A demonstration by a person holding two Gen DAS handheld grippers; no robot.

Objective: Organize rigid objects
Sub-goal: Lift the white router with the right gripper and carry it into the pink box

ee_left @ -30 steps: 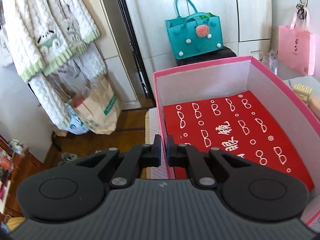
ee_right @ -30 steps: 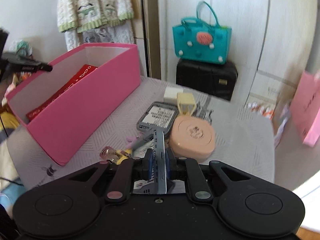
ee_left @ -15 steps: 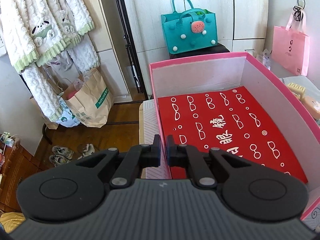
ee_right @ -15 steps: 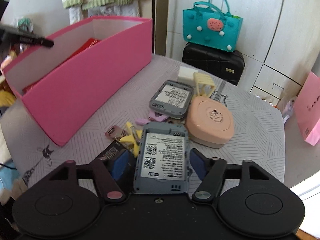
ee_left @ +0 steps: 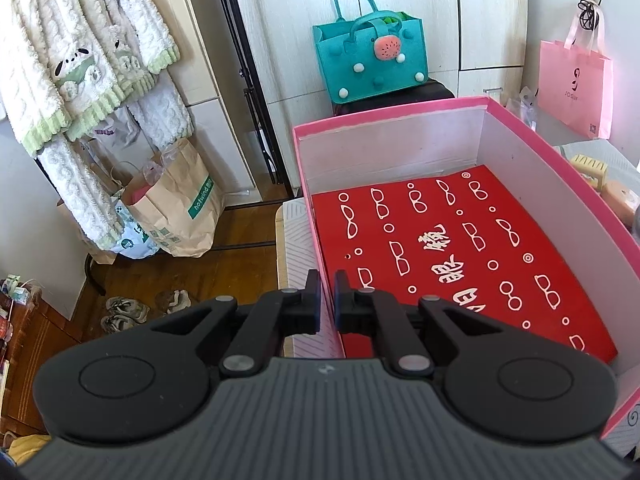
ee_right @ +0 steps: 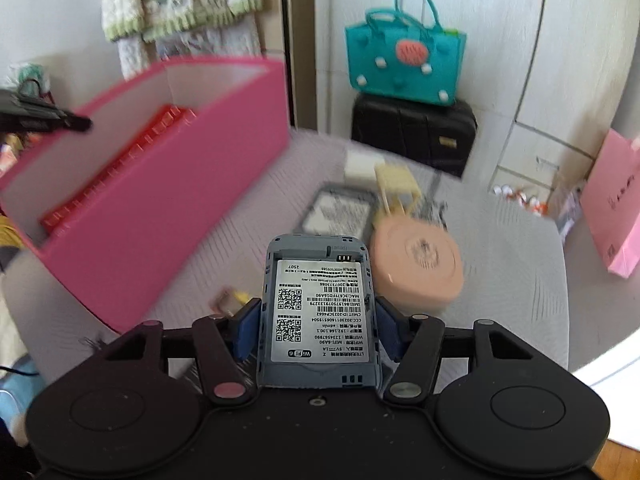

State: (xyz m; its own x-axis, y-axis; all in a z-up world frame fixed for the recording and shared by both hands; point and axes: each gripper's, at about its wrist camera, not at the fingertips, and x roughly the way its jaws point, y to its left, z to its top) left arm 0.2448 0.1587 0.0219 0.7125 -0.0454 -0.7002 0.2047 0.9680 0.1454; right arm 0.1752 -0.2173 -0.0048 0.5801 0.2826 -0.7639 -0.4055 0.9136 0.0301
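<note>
My left gripper (ee_left: 326,300) is shut on the near left wall of the pink box (ee_left: 400,114), which holds a red card with white glasses prints (ee_left: 456,252). My right gripper (ee_right: 318,320) is shut on a grey WiFi router shell (ee_right: 318,304), label side up, held above the table. The pink box (ee_right: 160,208) stands to its left in the right wrist view. On the table ahead lie a second grey shell (ee_right: 340,212), a round peach case (ee_right: 418,268), a cream clip (ee_right: 394,186) and a white block (ee_right: 362,164).
A grey striped cloth covers the table (ee_right: 500,264). A teal bag (ee_right: 404,60) sits on a black suitcase (ee_right: 416,132) behind it. A pink paper bag (ee_right: 612,208) is at the right. Small clips (ee_right: 236,298) lie near the box.
My right gripper has lifted the grey router shell off the table, now lying flat between its fingers. My left gripper keeps its grip on the box wall.
</note>
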